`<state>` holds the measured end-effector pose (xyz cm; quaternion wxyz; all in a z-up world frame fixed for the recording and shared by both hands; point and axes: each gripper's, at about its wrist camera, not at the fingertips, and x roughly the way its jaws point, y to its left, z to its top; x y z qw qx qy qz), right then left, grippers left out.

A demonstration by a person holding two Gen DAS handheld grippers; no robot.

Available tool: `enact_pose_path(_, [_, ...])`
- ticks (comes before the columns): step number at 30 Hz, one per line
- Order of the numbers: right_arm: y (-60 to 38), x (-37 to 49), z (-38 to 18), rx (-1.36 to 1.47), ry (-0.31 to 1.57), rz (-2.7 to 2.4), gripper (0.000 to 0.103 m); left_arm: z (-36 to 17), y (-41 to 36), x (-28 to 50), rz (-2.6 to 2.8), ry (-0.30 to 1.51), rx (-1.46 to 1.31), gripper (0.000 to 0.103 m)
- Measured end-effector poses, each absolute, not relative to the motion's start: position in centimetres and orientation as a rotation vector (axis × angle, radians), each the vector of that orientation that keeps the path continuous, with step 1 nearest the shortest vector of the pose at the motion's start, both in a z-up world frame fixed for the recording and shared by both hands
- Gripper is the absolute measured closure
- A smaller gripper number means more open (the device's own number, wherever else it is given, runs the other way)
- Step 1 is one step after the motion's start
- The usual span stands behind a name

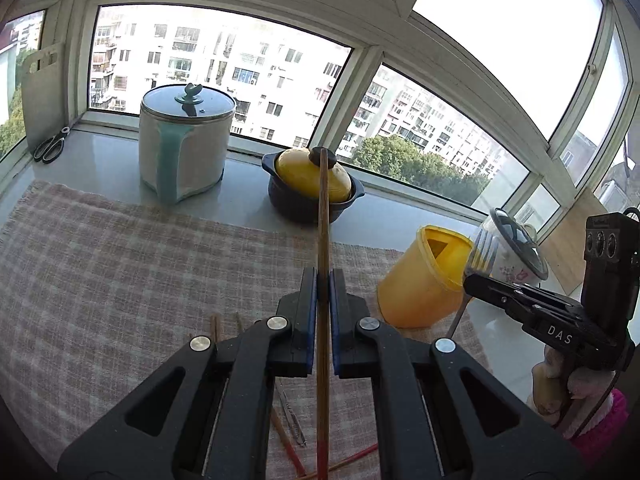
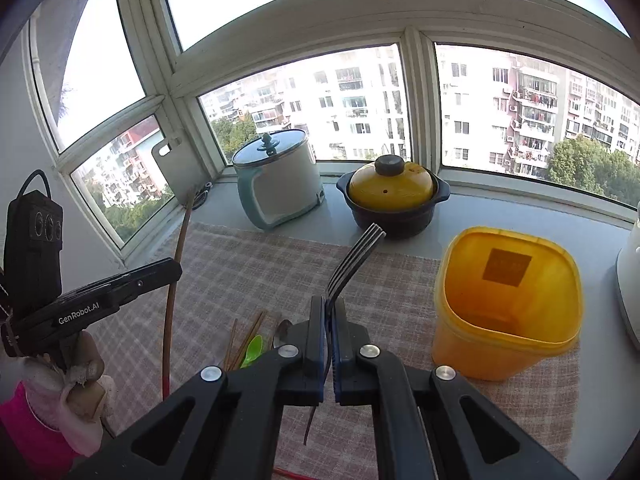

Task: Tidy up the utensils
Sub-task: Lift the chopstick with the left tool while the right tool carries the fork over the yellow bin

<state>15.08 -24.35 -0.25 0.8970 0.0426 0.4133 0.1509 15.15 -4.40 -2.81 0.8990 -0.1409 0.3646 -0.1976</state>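
Observation:
My left gripper (image 1: 323, 280) is shut on a long brown chopstick (image 1: 323, 220) that points up and away, held above the checked cloth. It shows in the right wrist view (image 2: 176, 268) too. My right gripper (image 2: 330, 304) is shut on a metal fork (image 2: 356, 260), tines up and forward, left of the empty yellow container (image 2: 508, 304). In the left wrist view the fork (image 1: 482, 252) is at the container's (image 1: 424, 280) rim. More chopsticks (image 2: 244, 340), a green spoon (image 2: 253, 350) and a metal spoon (image 2: 282, 330) lie on the cloth.
A white and teal electric pot (image 2: 280, 180) and a dark casserole with a yellow lid (image 2: 394, 196) stand on the sill. Scissors (image 1: 52, 146) and a cutting board (image 1: 42, 100) are at the far left. A white floral jar (image 1: 516, 252) stands right of the container.

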Motion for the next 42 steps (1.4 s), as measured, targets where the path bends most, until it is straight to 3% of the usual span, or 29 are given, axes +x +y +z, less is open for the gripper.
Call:
enact_pose_path(20, [-37.0, 17.9, 5.6, 0.118, 0.769, 0.222, 0.103, 0.5, -16.7, 21.5, -0.494, 0.682, -0.359, 0.099])
enact_pose_path(42, [-41.2, 24.4, 2.7, 0.101, 0.803, 0.212, 0.103, -1.9, -24.6, 28.2, -0.443, 0.666, -0.346, 0.100])
